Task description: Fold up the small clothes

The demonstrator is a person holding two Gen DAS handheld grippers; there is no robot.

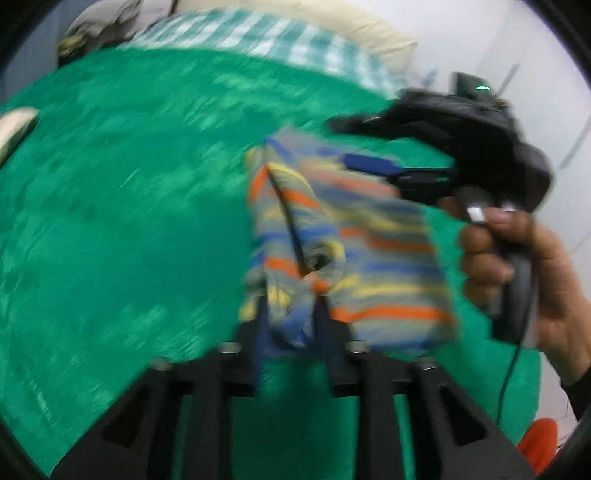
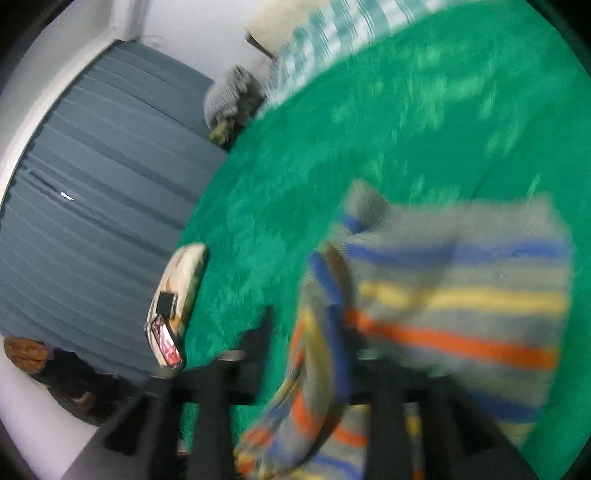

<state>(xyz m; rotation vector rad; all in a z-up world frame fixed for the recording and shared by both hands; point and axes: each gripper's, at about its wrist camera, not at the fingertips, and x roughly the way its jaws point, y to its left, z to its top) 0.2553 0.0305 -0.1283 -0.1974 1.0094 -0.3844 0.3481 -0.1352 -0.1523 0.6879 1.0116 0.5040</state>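
Observation:
A small striped garment (image 1: pixel 354 251), grey with blue, yellow and orange bands, hangs in the air over a green fuzzy blanket (image 1: pixel 122 206). My left gripper (image 1: pixel 290 306) is shut on its bunched lower edge. My right gripper (image 1: pixel 369 162) comes in from the right, held by a hand (image 1: pixel 517 258), and its blue-tipped fingers pinch the garment's upper edge. In the right wrist view the garment (image 2: pixel 454 295) drapes over the right gripper (image 2: pixel 310 325) and hides its right finger; the left finger (image 2: pixel 264 328) shows dark. Both views are motion-blurred.
A teal checked pillow (image 1: pixel 258 33) and a cream pillow (image 1: pixel 369 29) lie at the blanket's far edge. A grey cloth heap (image 2: pixel 229 92) sits beside them. A phone (image 2: pixel 166 339) lies on a cream object at the blanket's edge, by a blue-grey curtain (image 2: pixel 92 184).

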